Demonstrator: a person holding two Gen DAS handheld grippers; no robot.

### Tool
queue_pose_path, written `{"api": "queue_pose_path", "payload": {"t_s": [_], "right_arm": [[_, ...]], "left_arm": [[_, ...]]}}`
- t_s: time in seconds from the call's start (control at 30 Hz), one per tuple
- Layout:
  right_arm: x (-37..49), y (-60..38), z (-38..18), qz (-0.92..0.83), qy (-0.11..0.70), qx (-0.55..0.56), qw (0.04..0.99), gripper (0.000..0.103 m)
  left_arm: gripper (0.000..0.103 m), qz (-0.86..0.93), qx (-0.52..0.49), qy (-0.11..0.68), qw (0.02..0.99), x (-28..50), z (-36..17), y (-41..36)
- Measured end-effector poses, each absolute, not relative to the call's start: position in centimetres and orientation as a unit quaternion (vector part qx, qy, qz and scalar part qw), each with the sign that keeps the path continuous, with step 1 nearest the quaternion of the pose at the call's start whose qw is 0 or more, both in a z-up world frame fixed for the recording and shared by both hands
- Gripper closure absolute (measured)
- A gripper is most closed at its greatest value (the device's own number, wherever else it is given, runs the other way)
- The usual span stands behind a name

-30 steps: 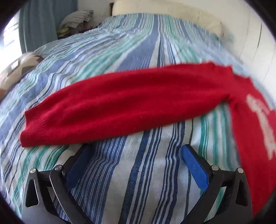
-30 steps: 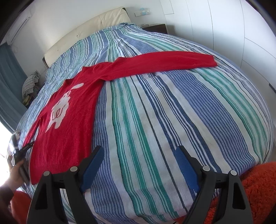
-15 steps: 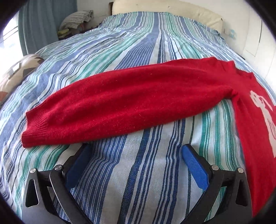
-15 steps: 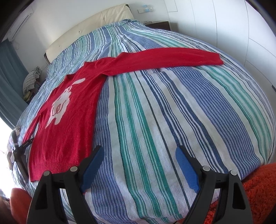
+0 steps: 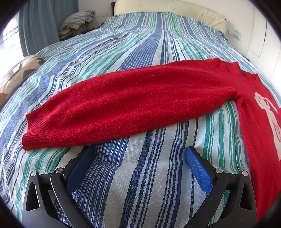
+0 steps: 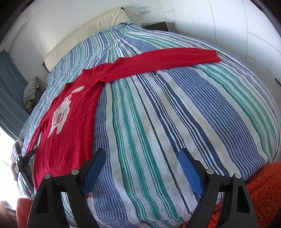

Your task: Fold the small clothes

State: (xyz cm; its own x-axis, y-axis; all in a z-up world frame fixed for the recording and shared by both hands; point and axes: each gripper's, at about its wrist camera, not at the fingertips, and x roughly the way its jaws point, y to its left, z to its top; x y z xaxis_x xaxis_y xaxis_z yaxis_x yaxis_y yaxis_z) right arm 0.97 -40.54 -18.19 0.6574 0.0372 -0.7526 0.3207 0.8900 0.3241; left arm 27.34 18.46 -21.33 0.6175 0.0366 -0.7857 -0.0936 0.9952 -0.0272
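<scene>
A small red knit sweater (image 6: 73, 126) with a white animal figure lies flat, face up, on the striped bed (image 6: 158, 122), both sleeves spread out. In the left wrist view its left sleeve (image 5: 133, 100) stretches across in front of me, cuff at the left. My left gripper (image 5: 138, 157) is open and empty, just short of the sleeve's near edge. My right gripper (image 6: 142, 159) is open and empty above the bedcover near the foot of the bed, its left finger beside the sweater's hem. The other sleeve (image 6: 168, 59) lies far ahead.
A cream headboard (image 5: 168, 10) stands at the far end. Blue curtains (image 5: 43, 22) and a pile of folded cloth (image 5: 79, 19) are at the far left. A patterned cushion (image 5: 19, 70) lies at the left bed edge. An orange rug (image 6: 260, 193) lies below the bed's right corner.
Both views have shifted slightly: the left gripper has turned a little so more sleeve and the sweater's body edge show; the right gripper has edged closer to the sweater's hem. Both stay open.
</scene>
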Motion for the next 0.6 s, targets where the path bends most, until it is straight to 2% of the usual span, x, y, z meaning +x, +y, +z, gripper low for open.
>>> {"api": "queue_pose_path", "payload": {"t_s": [0.6], "right_arm": [[1.21,-40.07,-18.3,-0.08,0.41,0.209,0.884,0.019]], "left_arm": [[0.0,0.036,-0.033,0.436,0.899,27.35,-21.34,18.27]]}}
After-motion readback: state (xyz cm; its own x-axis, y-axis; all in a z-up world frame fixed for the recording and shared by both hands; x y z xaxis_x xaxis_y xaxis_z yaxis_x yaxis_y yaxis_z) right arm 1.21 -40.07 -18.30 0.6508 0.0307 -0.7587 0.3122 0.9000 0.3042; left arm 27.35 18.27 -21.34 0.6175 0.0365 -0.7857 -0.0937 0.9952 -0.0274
